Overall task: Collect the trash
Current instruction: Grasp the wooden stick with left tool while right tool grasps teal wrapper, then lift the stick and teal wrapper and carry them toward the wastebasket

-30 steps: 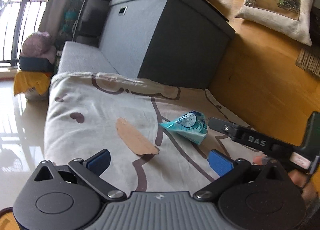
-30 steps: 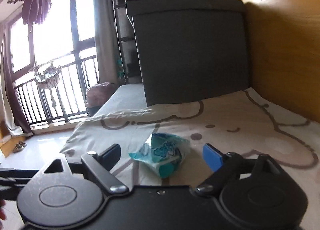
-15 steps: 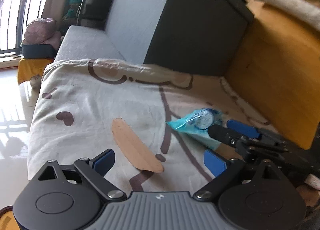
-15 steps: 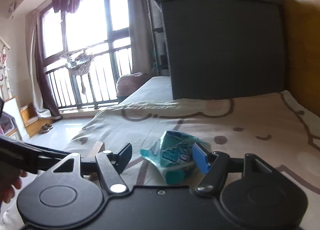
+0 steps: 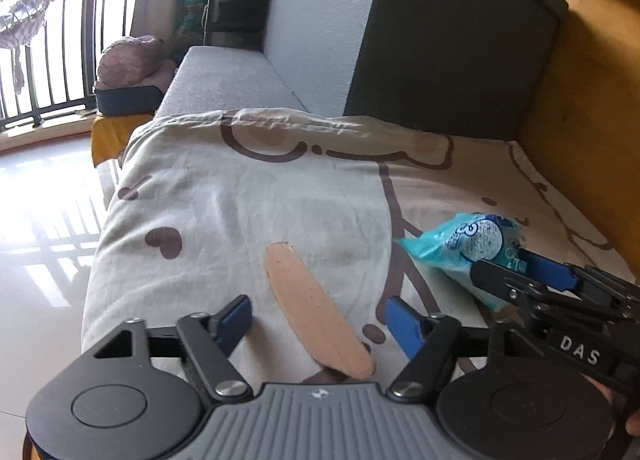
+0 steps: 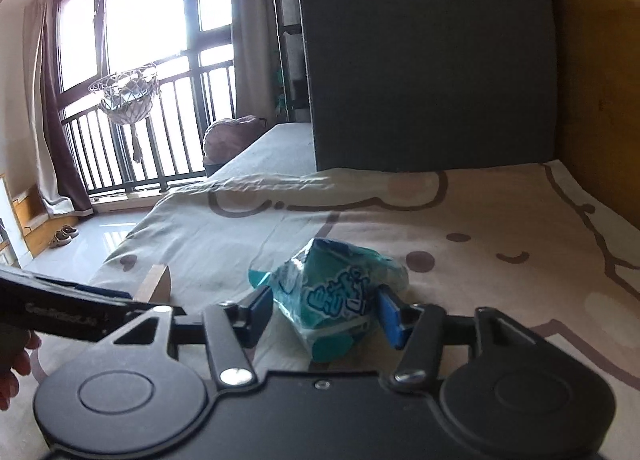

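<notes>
A crumpled light-blue snack wrapper [image 6: 336,292] lies on the cream cartoon-print bedsheet [image 6: 500,220]. My right gripper [image 6: 326,310] has a blue pad on each side of the wrapper and is closed onto it. In the left wrist view the wrapper [image 5: 464,248] shows at the right with the right gripper's fingers [image 5: 548,274] on it. A flat tan cardboard strip [image 5: 312,312] lies on the sheet between the pads of my left gripper [image 5: 320,320], which is open and empty just above it.
A tall dark grey storage box [image 5: 420,28] stands at the bed's far end. A wooden panel [image 5: 592,112] runs along the right side. The tiled floor [image 5: 44,228] and balcony railing [image 6: 160,128] lie to the left, past the bed edge.
My right gripper has narrowed from wide open to closed on the wrapper. My left gripper has moved closer over the cardboard strip and stays open.
</notes>
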The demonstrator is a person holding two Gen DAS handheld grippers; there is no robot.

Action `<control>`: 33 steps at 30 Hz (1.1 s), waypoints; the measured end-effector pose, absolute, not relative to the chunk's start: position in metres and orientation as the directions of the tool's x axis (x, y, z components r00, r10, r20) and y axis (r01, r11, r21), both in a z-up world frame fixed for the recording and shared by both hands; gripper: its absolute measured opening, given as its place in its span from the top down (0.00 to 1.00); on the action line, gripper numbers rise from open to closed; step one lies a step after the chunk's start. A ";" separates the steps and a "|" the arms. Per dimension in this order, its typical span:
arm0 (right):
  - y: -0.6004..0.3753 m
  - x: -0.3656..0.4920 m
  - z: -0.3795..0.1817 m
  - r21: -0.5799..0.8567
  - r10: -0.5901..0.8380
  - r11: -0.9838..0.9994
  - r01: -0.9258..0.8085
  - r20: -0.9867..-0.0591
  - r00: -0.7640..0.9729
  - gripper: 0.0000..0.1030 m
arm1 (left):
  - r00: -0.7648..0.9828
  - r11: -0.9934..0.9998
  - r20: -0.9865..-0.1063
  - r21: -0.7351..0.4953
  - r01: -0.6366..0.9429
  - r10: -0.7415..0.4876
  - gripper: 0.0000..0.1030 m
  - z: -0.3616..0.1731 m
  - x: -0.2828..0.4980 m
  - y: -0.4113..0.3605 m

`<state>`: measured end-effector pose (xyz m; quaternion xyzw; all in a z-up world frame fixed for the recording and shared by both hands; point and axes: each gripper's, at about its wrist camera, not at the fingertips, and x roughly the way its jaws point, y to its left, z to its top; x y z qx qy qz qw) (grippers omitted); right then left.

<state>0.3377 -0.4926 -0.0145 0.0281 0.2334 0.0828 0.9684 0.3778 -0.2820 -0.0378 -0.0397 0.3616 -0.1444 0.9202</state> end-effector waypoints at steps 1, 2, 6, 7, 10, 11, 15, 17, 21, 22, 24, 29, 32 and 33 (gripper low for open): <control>-0.492 0.337 -0.014 0.086 0.170 0.985 -0.148 -0.447 0.878 0.52 | 0.699 0.959 -0.657 -0.169 0.228 -0.282 0.41 -0.038 0.378 -0.283; -0.490 0.337 -0.014 0.077 0.167 0.986 -0.149 -0.446 0.879 0.56 | 0.700 0.963 -0.663 -0.162 0.215 -0.267 0.47 -0.037 0.379 -0.283; -0.485 0.335 -0.014 0.051 0.171 0.985 -0.166 -0.443 0.880 0.65 | 0.681 0.959 -0.677 -0.171 0.225 -0.280 0.69 -0.035 0.379 -0.279; -0.484 0.334 -0.014 0.046 0.171 0.985 -0.169 -0.441 0.881 0.65 | 0.673 0.956 -0.681 -0.177 0.232 -0.289 0.72 -0.034 0.379 -0.279; -0.483 0.332 -0.013 0.042 0.174 0.984 -0.173 -0.440 0.881 0.69 | 0.658 0.949 -0.686 -0.179 0.261 -0.310 0.83 -0.033 0.374 -0.279; -0.483 0.331 -0.013 0.043 0.175 0.984 -0.174 -0.438 0.882 0.70 | 0.656 0.947 -0.687 -0.173 0.271 -0.313 0.85 -0.033 0.372 -0.280; -0.482 0.325 -0.011 0.056 0.185 0.982 -0.178 -0.433 0.882 0.73 | 0.655 0.937 -0.678 -0.162 0.310 -0.334 0.85 -0.032 0.363 -0.277; -0.484 0.321 -0.011 0.083 0.192 0.981 -0.173 -0.430 0.882 0.73 | 0.659 0.933 -0.670 -0.160 0.323 -0.343 0.85 -0.030 0.358 -0.275; -0.488 0.310 -0.008 0.118 0.176 0.983 -0.138 -0.425 0.888 0.74 | 0.677 0.926 -0.648 -0.128 0.354 -0.348 0.85 -0.019 0.346 -0.272; -0.489 0.308 -0.008 0.125 0.171 0.984 -0.130 -0.426 0.888 0.74 | 0.681 0.925 -0.643 -0.124 0.359 -0.351 0.85 -0.016 0.343 -0.271; -0.491 0.300 -0.006 0.146 0.169 0.982 -0.118 -0.421 0.891 0.74 | 0.686 0.923 -0.635 -0.122 0.365 -0.355 0.85 -0.011 0.337 -0.269; -0.492 0.277 0.004 0.176 0.143 0.981 -0.077 -0.403 0.904 0.74 | 0.699 0.915 -0.614 -0.102 0.391 -0.367 0.85 0.002 0.318 -0.263; -0.490 0.262 0.010 0.191 0.134 0.980 -0.063 -0.390 0.911 0.74 | 0.705 0.910 -0.602 -0.091 0.405 -0.374 0.85 0.009 0.304 -0.257; -0.489 0.257 0.012 0.191 0.129 0.980 -0.058 -0.386 0.913 0.74 | 0.707 0.908 -0.599 -0.087 0.409 -0.376 0.85 0.011 0.300 -0.255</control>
